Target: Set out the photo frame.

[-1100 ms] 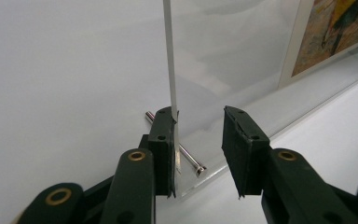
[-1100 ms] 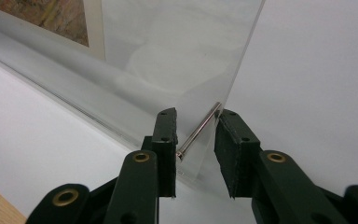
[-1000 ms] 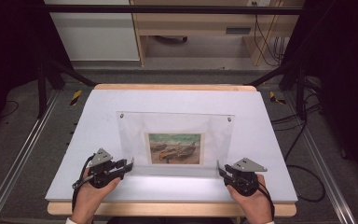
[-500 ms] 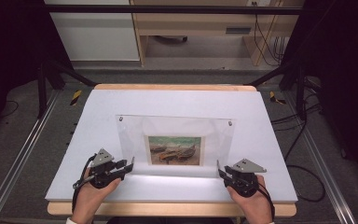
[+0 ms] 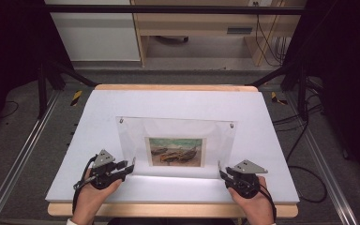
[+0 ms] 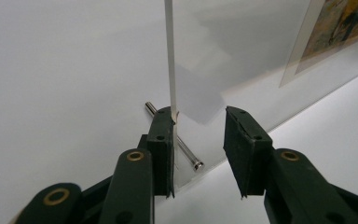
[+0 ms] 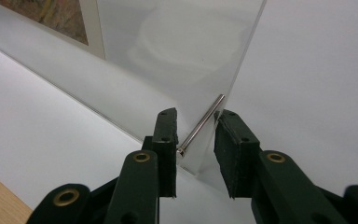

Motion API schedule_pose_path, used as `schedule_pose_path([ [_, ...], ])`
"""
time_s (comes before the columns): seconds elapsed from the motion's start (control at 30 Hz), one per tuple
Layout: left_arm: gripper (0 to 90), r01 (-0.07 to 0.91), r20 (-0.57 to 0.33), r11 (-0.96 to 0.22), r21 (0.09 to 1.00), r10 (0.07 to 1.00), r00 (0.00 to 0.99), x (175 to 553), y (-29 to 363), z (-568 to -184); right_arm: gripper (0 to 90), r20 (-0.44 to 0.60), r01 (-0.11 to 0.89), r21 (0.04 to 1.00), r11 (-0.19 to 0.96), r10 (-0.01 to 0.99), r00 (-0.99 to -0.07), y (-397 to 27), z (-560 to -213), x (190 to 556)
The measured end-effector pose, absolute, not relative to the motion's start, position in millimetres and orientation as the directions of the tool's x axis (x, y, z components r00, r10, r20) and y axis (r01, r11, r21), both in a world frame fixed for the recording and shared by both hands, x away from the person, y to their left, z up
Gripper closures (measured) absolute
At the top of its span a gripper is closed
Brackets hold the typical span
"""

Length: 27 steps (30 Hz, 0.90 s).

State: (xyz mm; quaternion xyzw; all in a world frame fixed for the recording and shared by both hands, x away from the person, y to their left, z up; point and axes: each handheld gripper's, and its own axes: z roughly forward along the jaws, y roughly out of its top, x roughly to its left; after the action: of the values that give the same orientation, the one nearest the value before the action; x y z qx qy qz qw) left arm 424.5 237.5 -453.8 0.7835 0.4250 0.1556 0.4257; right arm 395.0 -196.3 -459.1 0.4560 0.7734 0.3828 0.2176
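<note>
Standing upright on the white table (image 5: 178,101), clear frame (image 5: 176,145); left gripper (image 5: 130,168) and right gripper (image 5: 221,172) jaws gaping apart, straddling its bottom corners.

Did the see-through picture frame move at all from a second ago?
No. In the high view the clear frame stands at the same place on the white table, its top corners level with the same spots as before.

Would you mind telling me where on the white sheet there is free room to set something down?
The white sheet is bare behind the clear picture frame, up to the far wooden edge, and on both side strips beside it. The near strip is crowded: the left tool and right tool sit at the frame's bottom corners.
</note>
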Motion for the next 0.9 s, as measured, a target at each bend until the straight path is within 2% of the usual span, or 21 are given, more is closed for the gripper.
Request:
schedule_pose_path([
  [0.5, 62.4, 0.536, -0.108, -0.288, 0.793, 0.800, 0.590, 424.2, 236.1, -453.8, 69.5, 0.019, 0.542, 0.789, 0.290, 0.870, -0.494, -197.1, -459.5, 394.7],
  [0.9, 62.0, 0.536, -0.113, -0.284, 0.795, 0.798, 0.591, 424.7, 236.5, -453.3, 64.2, 0.030, 0.542, 0.790, 0.288, 0.864, -0.503, -196.6, -459.6, 395.2],
])
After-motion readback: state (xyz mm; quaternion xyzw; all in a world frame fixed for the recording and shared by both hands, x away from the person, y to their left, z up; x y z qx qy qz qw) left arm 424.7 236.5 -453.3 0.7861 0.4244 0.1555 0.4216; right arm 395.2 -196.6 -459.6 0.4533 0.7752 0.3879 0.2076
